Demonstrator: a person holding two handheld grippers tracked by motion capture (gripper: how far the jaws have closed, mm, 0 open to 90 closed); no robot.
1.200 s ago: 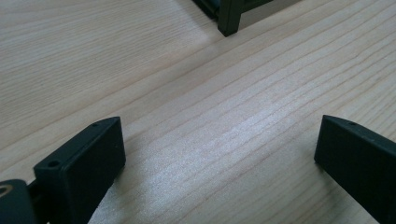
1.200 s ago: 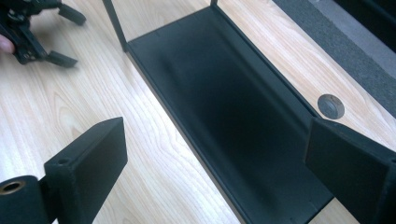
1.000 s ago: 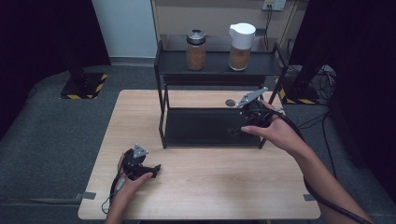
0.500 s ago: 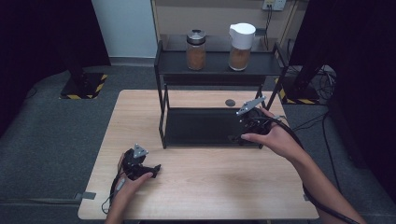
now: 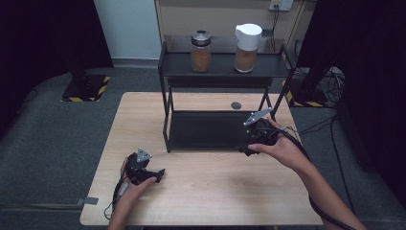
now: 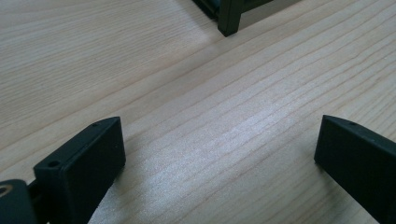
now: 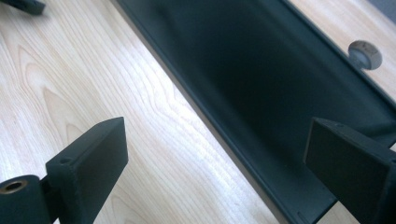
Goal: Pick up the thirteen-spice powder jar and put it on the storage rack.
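- The right hand-held gripper hangs at the front right corner of the black metal rack, its blocky matt black jaws spread wide with nothing between them.
- In the right gripper view its hand-held gripper straddles the front edge of the rack's lower tray: one jaw is over pale wood, the other over the tray's smooth dark sheet with its thin raised lip.
- The left hand-held gripper sits low over the front left of the bench, well apart from the rack, jaws wide and empty.
- The bench is light wood with fine straight grain.
- On the rack's top shelf stand two clear jars of brown powder: a metal-lidded jar and a white-capped jar.
- A small round grey disc lies on the bench just behind the lower tray.
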